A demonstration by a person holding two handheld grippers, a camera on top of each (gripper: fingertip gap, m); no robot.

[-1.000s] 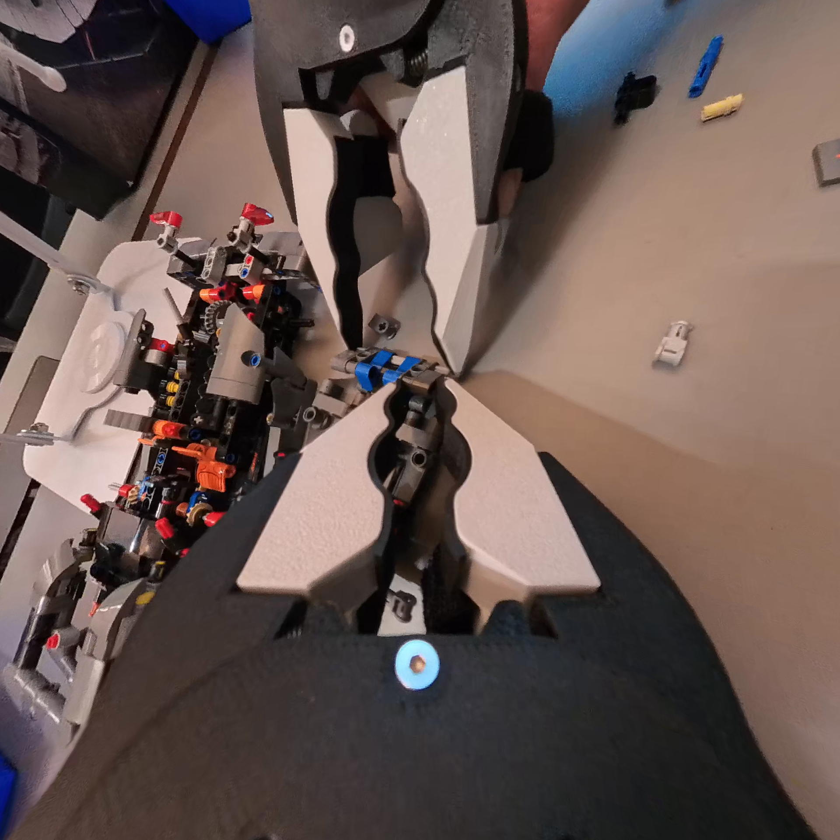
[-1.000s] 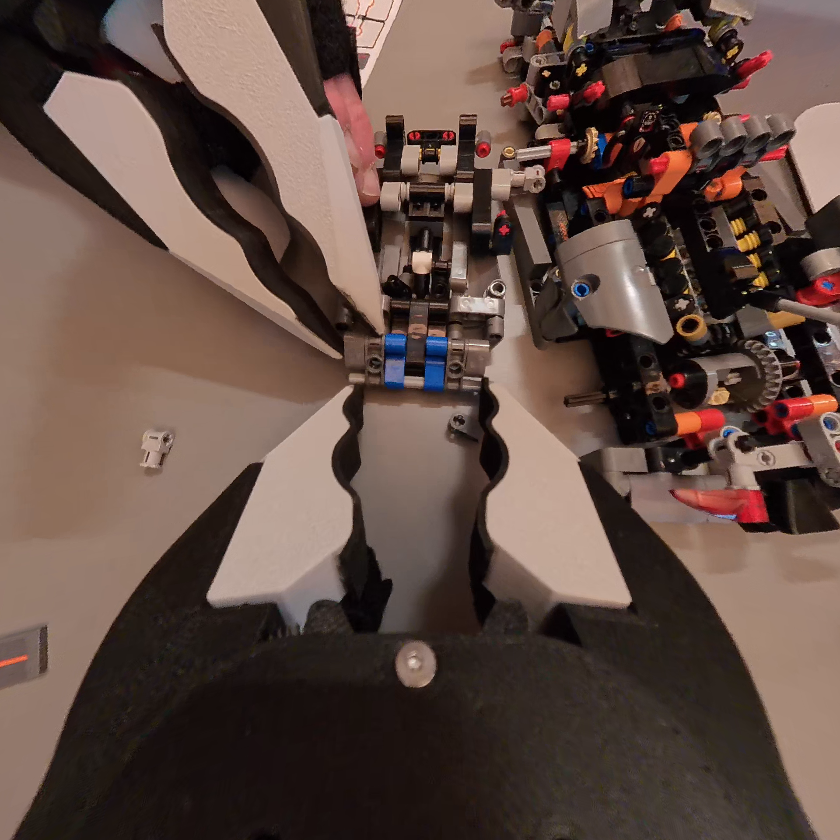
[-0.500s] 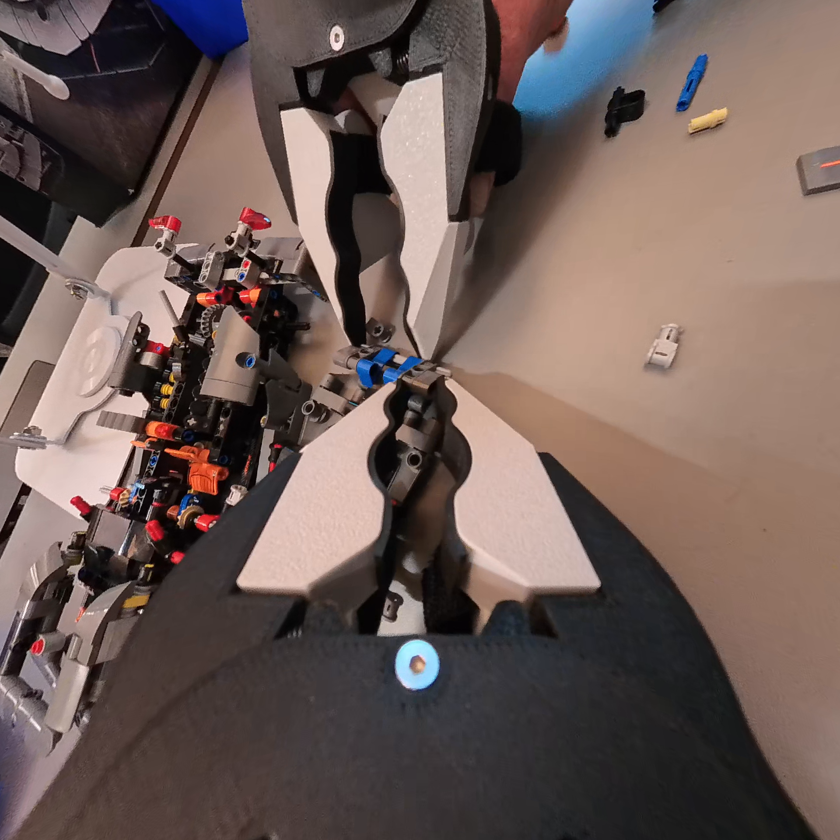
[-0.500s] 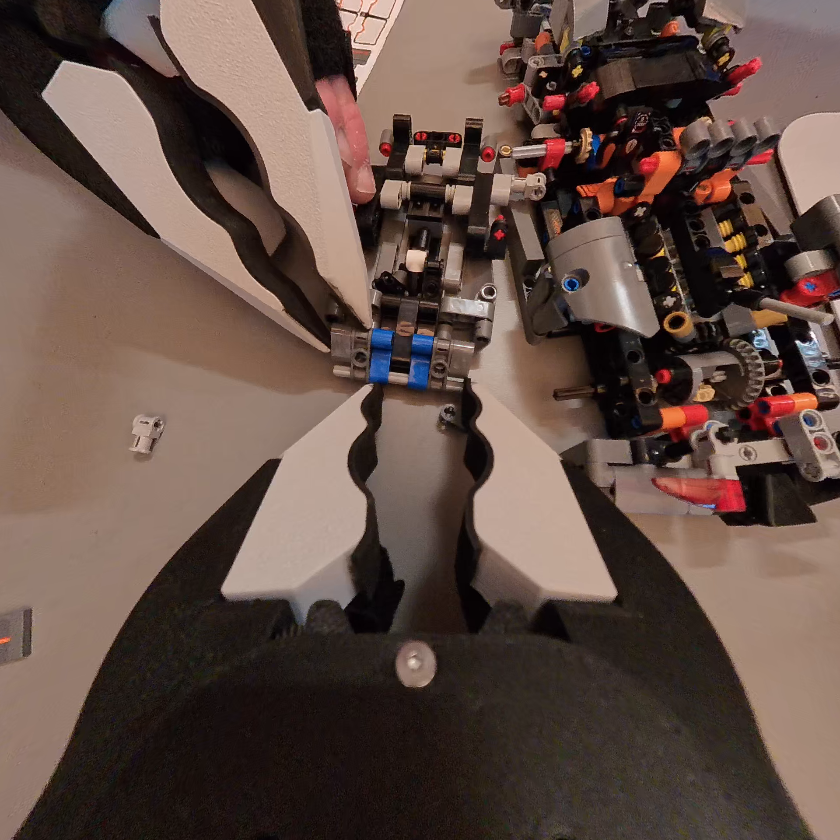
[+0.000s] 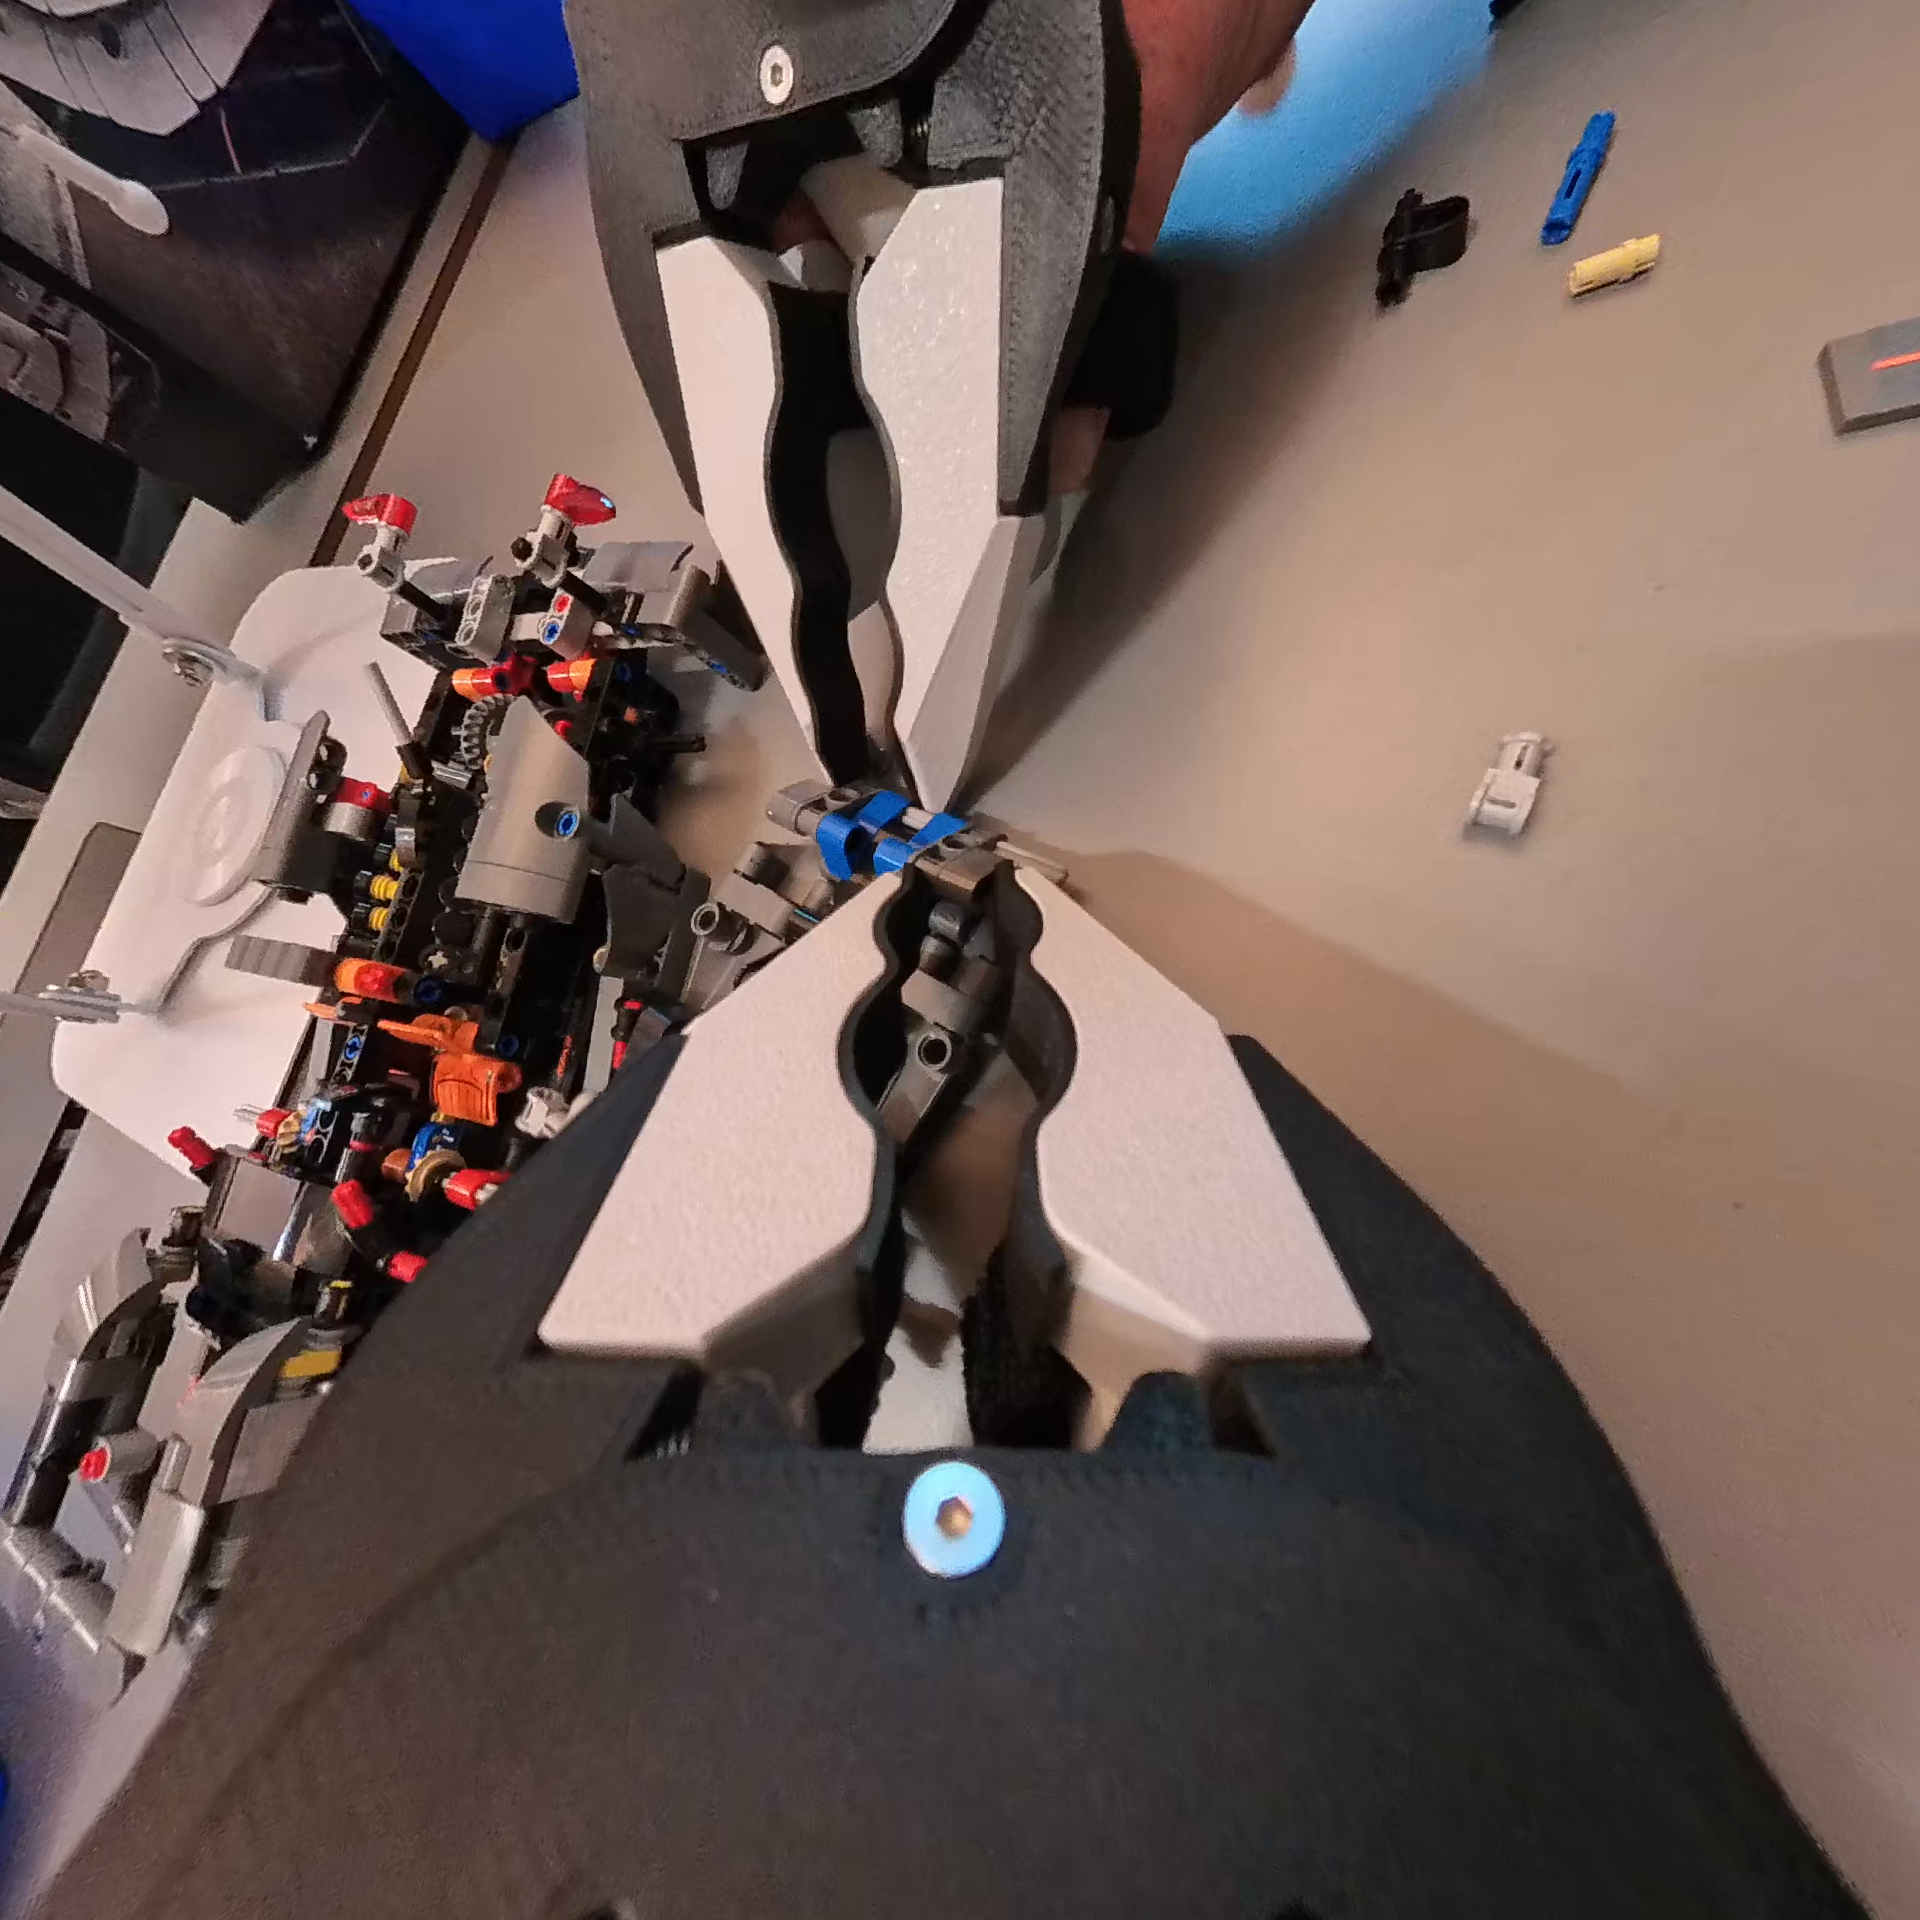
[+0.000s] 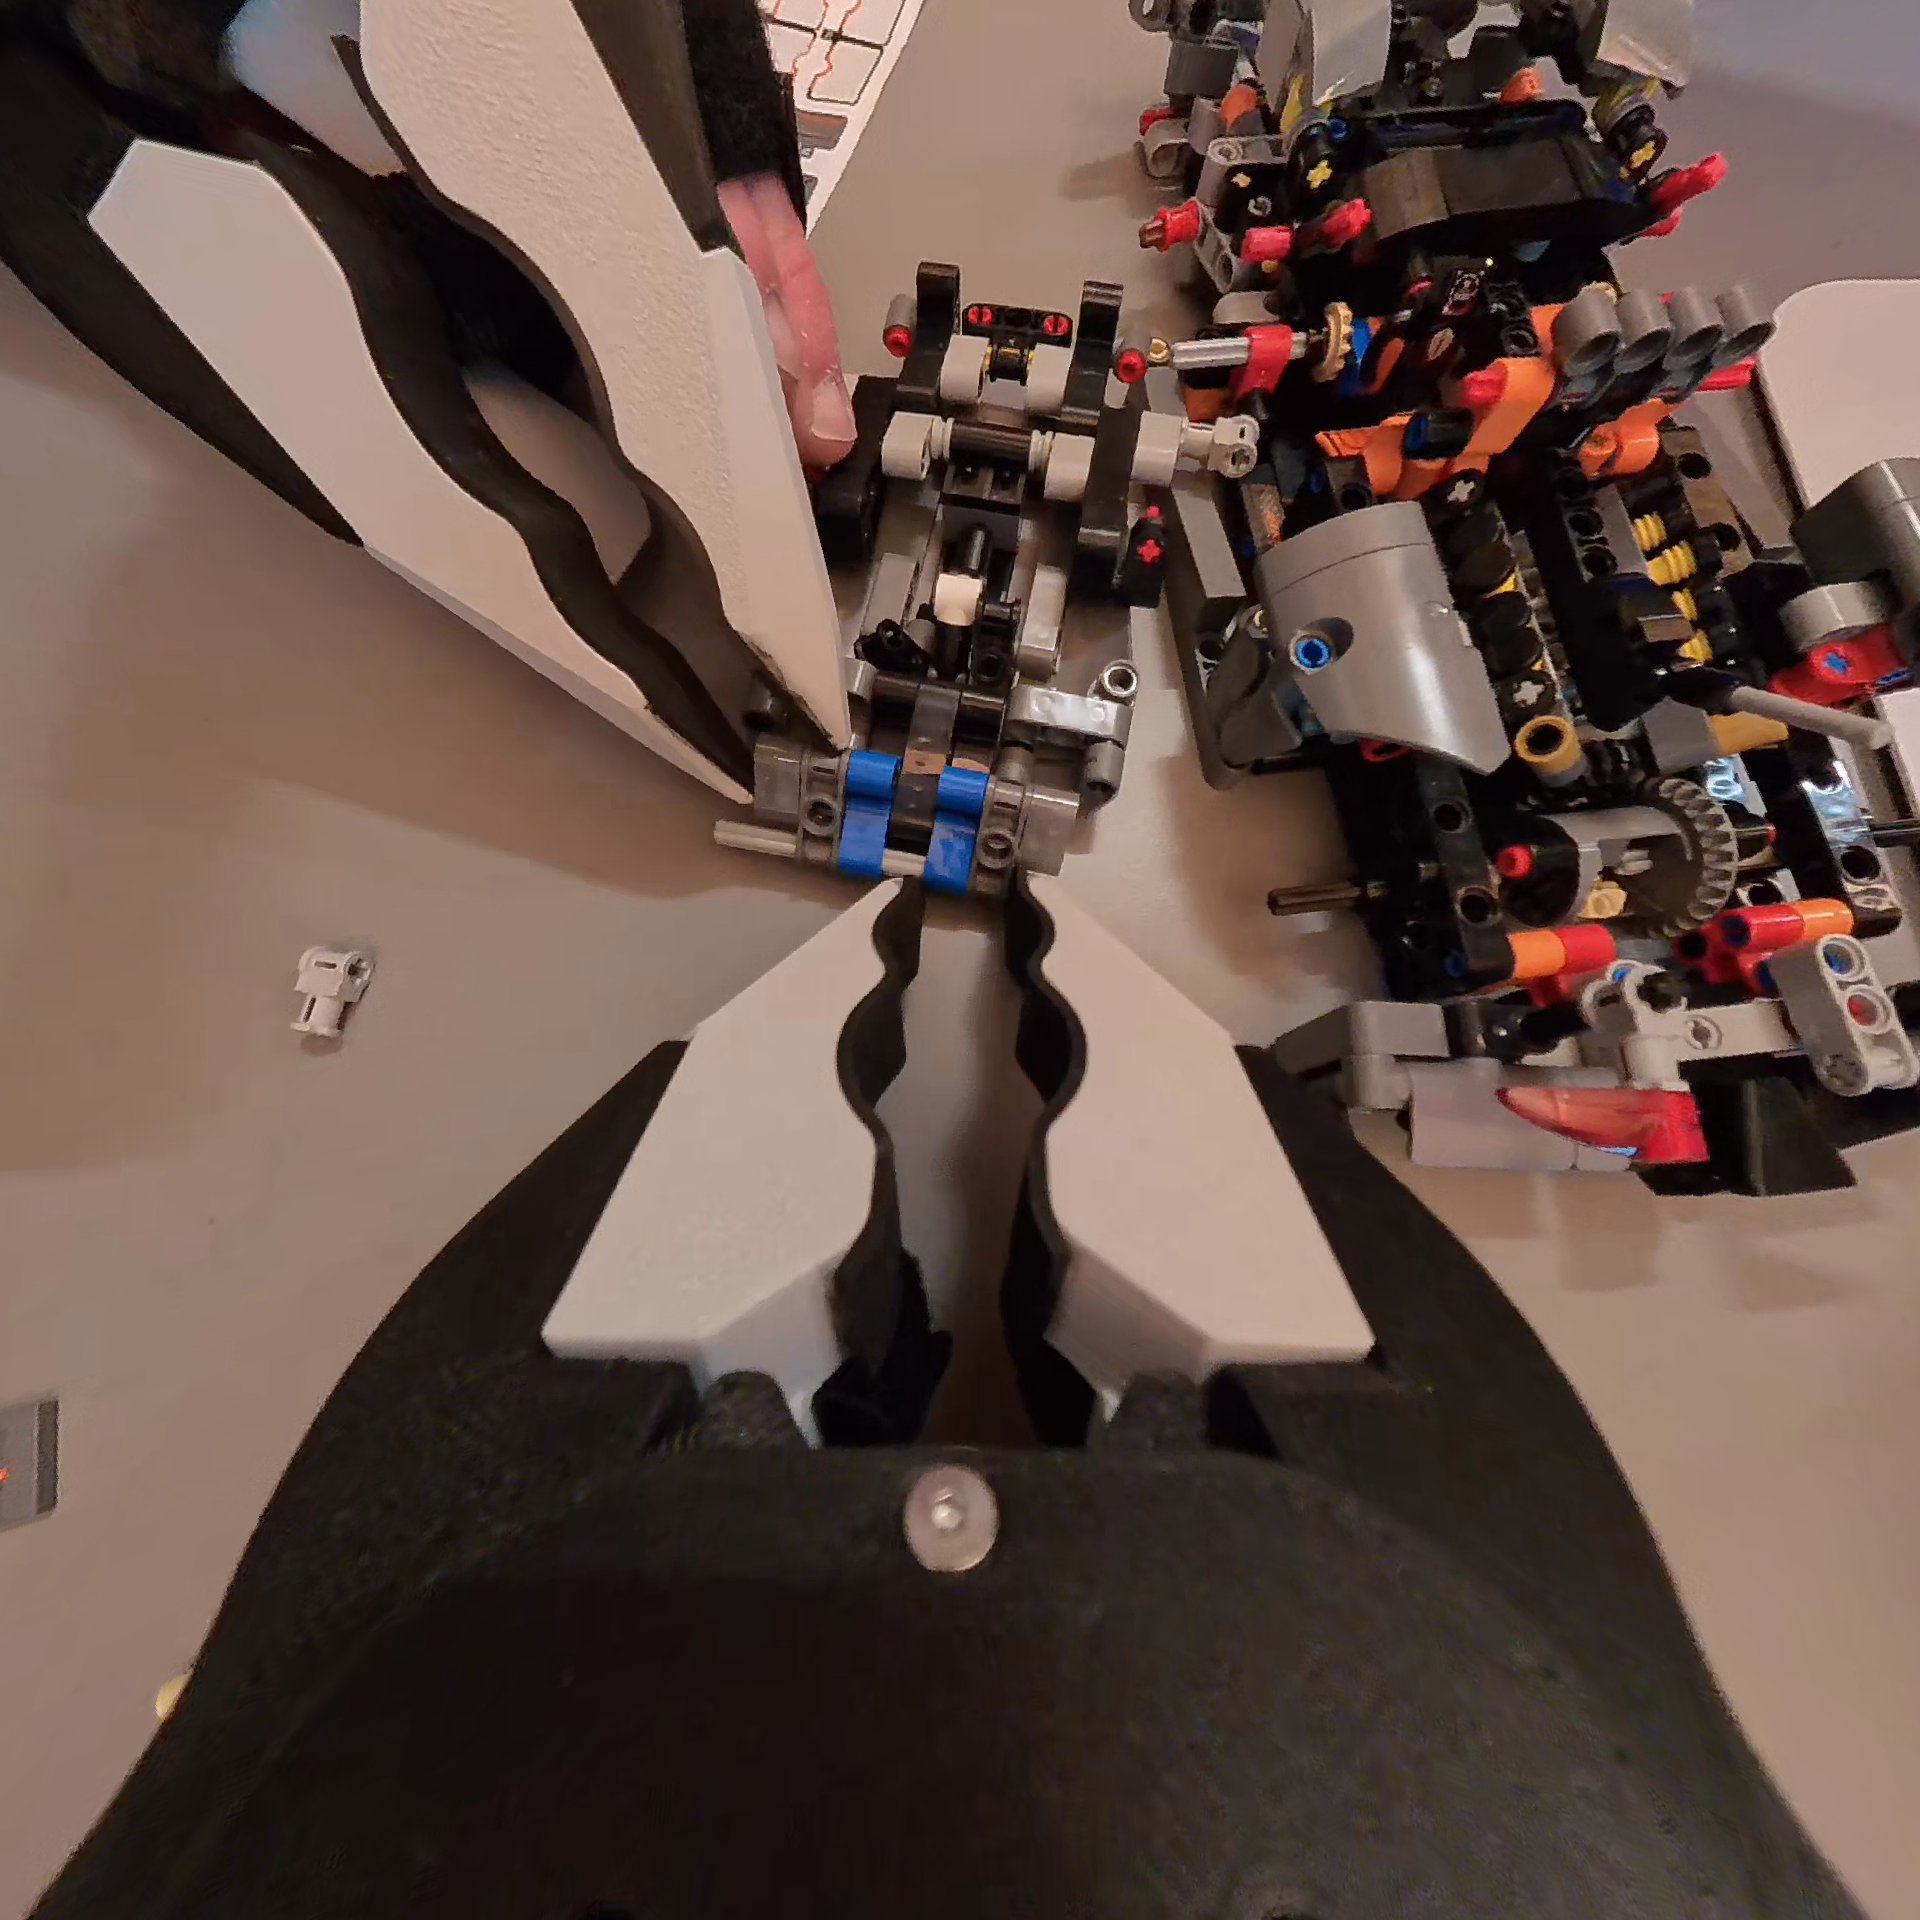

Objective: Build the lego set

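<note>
Clamping down with my left gripper [image 5: 951, 894], I have its pads narrow around the dark grey beams of the small sub-assembly [image 5: 940, 997], which runs up between them at the centre of the left wrist view. In the right wrist view that same gripper comes in from the upper left, its tips on the left edge of the sub-assembly's frame.

My right gripper [image 6: 961, 899] has its jaws drawn in to a narrow gap. The tips sit against the blue-and-grey end bar [image 6: 904, 816] of the sub-assembly, just above frame centre, but whether they pinch anything there I cannot tell. Bare table [image 6: 312, 1195] shows between the pads lower down.

The sub-assembly rests on the table with its black-and-red far end toward the top of the right wrist view. A fingertip [image 6: 805, 343] of my left hand touches its upper left corner.

Just beside it, filling the right side of that view, stands the large model [image 6: 1507, 623], all black beams with orange, red and grey parts.

Farther out lie loose pieces. A light grey connector [image 6: 330, 987] sits at the left. In the upper right of the left wrist view are a black piece [image 5: 1423, 239], a blue pin [image 5: 1579, 177], a yellow pin [image 5: 1614, 265] and a dark grey tile [image 5: 1881, 379].
</note>
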